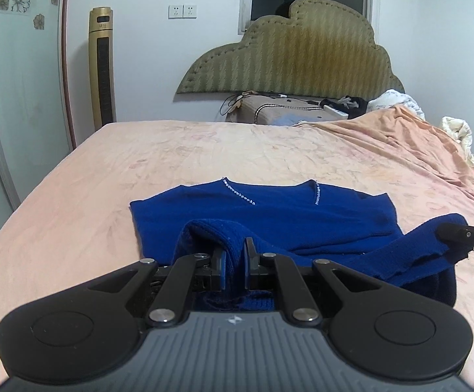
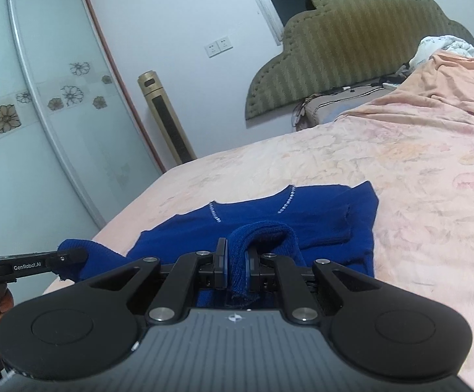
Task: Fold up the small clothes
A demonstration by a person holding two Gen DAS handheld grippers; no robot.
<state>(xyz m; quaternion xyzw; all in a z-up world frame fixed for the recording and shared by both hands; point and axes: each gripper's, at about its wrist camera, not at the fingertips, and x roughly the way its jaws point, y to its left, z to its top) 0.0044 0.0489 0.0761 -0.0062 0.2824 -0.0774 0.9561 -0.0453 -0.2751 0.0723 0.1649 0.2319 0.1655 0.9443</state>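
Observation:
A blue knit sweater (image 1: 269, 215) with a beaded V-neck lies on the pink bedsheet (image 1: 204, 150), collar towards the headboard. My left gripper (image 1: 235, 261) is shut on a fold of its near hem and lifts it slightly. My right gripper (image 2: 237, 264) is shut on another fold of the near hem of the sweater (image 2: 302, 219). The right gripper also shows at the right of the left wrist view (image 1: 446, 233), pinching blue fabric. The left gripper shows at the left of the right wrist view (image 2: 76, 256), held by a hand.
A green padded headboard (image 1: 289, 55) stands at the far end. A gold tower fan (image 1: 102, 65) stands by the wall at left. A sliding wardrobe door (image 2: 24, 114) is left of the bed. Crumpled bedding (image 1: 456, 130) lies at the far right.

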